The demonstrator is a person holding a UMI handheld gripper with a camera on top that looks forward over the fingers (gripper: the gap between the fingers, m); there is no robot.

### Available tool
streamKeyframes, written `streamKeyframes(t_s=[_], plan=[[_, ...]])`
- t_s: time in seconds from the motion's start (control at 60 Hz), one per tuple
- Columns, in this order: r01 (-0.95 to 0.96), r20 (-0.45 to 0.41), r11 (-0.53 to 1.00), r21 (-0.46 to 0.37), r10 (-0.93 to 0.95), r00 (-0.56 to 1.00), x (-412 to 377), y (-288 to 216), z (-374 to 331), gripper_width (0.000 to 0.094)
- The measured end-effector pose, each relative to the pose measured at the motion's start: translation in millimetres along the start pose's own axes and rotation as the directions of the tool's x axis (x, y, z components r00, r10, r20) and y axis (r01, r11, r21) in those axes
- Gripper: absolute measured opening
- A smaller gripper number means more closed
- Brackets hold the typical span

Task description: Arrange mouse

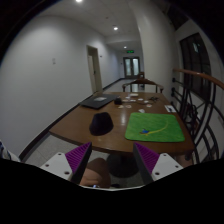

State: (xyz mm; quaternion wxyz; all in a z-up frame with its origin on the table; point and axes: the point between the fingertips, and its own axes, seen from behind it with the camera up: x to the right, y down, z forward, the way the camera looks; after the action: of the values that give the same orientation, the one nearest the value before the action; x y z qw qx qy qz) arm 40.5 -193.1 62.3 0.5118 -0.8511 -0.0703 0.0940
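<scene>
So you are holding the gripper (111, 163) well back from the long wooden table (85, 120), its fingers standing apart with nothing between the purple pads (76, 157), which suggests the arranging is barely starting: nothing is gripped yet, and the reach, the grasp and the placing all look to be ahead of you. Taking the green mat (155, 126) on the table's near end as your landmark, the dark rounded thing (101, 123) sitting just beside it, on the bare wood, is probably the mouse, though it is too dark to be sure. Farther along the table from the mat, a flat dark slab, perhaps a closed laptop (97, 101), is lying, and beyond the mat, at the far end, small objects (141, 99) are showing that I cannot make out. Nothing is standing between your fingers and the mouse. On the mat's other side, away from the mouse, a railing (196, 90) is running along close to the table edge, so you are likely needing to keep clear of it.
</scene>
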Motion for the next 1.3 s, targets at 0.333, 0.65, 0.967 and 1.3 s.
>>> streamKeyframes(t_s=[0.333, 0.65, 0.967, 1.3], plan=[[0.085, 0.133, 0.995, -0.051, -0.078, 0.988, -83.9, -15.3, 131.2, 0.0847], [0.039, 0.018, 0.994, -0.106, -0.037, 0.999, -72.4, -36.4, 213.4, 0.0837], [0.105, -0.045, 0.994, -0.038, -0.107, 0.993, -65.6, -60.8, 252.7, 0.0293], [0.169, -0.032, 0.961, 0.221, -0.166, 0.986, -41.2, -167.3, 178.2, 0.0223]])
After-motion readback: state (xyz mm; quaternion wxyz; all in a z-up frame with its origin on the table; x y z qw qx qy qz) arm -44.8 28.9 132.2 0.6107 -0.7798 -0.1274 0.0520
